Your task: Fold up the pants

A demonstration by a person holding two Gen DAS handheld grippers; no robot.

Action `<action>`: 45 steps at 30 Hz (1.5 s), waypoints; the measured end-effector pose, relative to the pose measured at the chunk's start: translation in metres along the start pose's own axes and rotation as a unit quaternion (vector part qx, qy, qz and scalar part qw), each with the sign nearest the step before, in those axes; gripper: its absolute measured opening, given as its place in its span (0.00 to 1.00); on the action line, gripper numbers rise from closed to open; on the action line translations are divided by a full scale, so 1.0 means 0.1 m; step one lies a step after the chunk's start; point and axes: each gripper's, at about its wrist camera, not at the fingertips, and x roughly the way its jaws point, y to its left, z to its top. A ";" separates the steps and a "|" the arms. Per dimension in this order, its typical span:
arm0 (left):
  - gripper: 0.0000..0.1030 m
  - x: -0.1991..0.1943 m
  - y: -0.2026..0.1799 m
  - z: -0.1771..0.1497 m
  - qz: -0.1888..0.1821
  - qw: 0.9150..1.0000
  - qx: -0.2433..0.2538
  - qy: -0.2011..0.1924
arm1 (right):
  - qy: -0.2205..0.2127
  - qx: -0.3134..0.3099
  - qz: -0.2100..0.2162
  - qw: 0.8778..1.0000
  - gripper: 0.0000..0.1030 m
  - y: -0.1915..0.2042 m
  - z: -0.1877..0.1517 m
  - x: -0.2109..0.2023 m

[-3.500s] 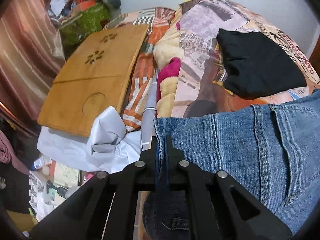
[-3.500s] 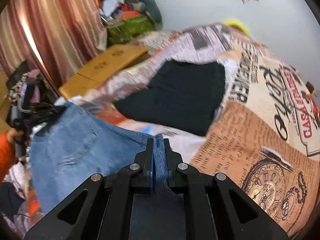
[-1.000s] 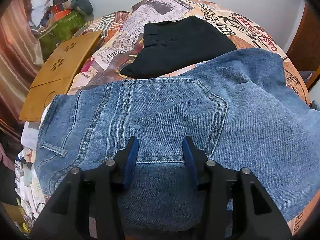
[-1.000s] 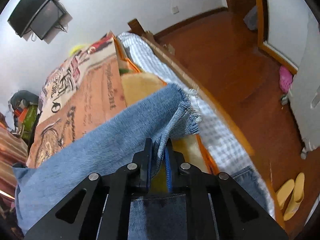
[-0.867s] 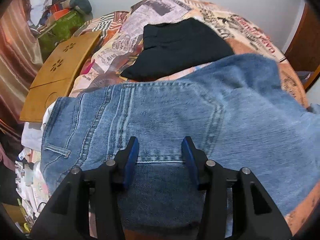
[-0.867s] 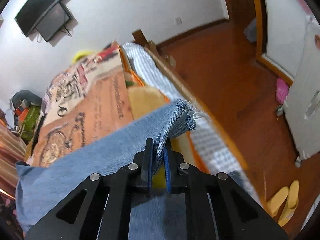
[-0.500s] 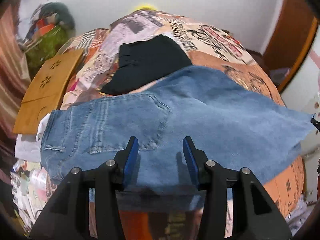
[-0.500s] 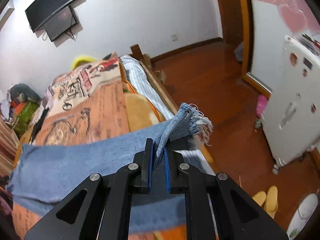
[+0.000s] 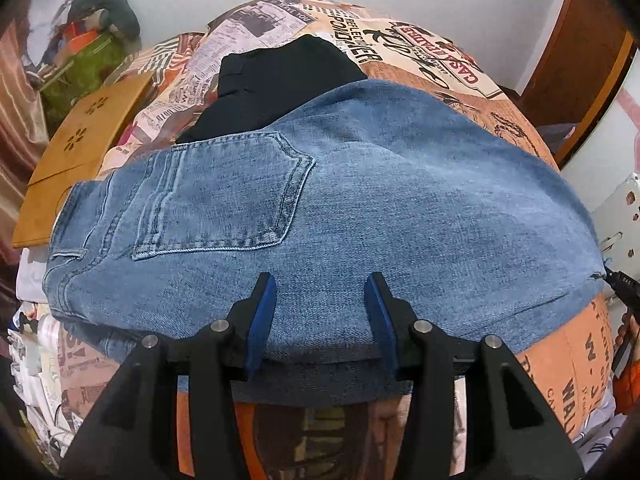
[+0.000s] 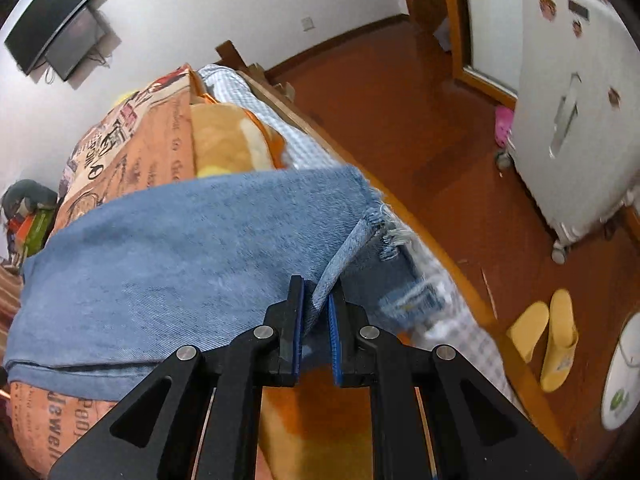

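Note:
Blue jeans (image 9: 400,200) lie stretched across the printed bedspread (image 9: 420,40), back pocket up and waistband at the left. My left gripper (image 9: 320,300) stands over their near edge with its jaws partway apart. Flat denim shows between the pads, and they do not squeeze it. My right gripper (image 10: 316,312) is shut on a fold of denim at the frayed leg hem (image 10: 384,236), by the bed's right edge. In the left wrist view its black tip (image 9: 620,280) shows at the far right end of the jeans (image 10: 180,248).
A folded black garment (image 9: 280,80) lies on the bed behind the jeans. A wooden lap table (image 9: 80,148) rests at the left. Right of the wooden bed rail (image 10: 440,248) is bare floor with a white fridge (image 10: 572,100) and yellow slippers (image 10: 548,332).
The right gripper has drawn the leg hem out to the right, pulling the jeans out long and flat. The back pocket has slid away from the left fingertips, whose gap is unchanged.

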 end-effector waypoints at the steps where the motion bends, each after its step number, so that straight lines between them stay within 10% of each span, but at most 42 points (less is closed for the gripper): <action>1: 0.46 0.00 -0.01 0.00 0.001 1.000 0.002 -0.001 | 0.001 0.004 0.000 1.000 0.10 -0.03 -0.01 -0.03; 13: 0.46 -0.37 0.37 0.05 0.046 0.997 -0.027 -0.056 | -0.009 -0.114 -0.100 0.988 0.19 0.41 0.15 -0.58; 18: 0.46 -0.53 0.97 0.11 0.078 0.991 -0.073 -0.076 | -0.039 -0.163 -0.046 0.985 0.42 1.00 0.21 -0.74; 35: 0.50 -0.03 2.27 -0.20 0.101 0.982 -0.157 -0.014 | 0.018 -0.386 0.180 0.905 0.45 3.86 -0.06 0.09; 39: 0.50 -0.07 2.37 -0.34 0.105 0.980 -0.168 -0.011 | 0.047 -0.418 0.201 0.885 0.45 4.12 -0.34 0.19; 45: 0.50 -0.51 2.34 -0.52 0.088 0.980 -0.175 -0.039 | 0.070 -0.418 0.188 0.886 0.45 4.03 -0.49 0.24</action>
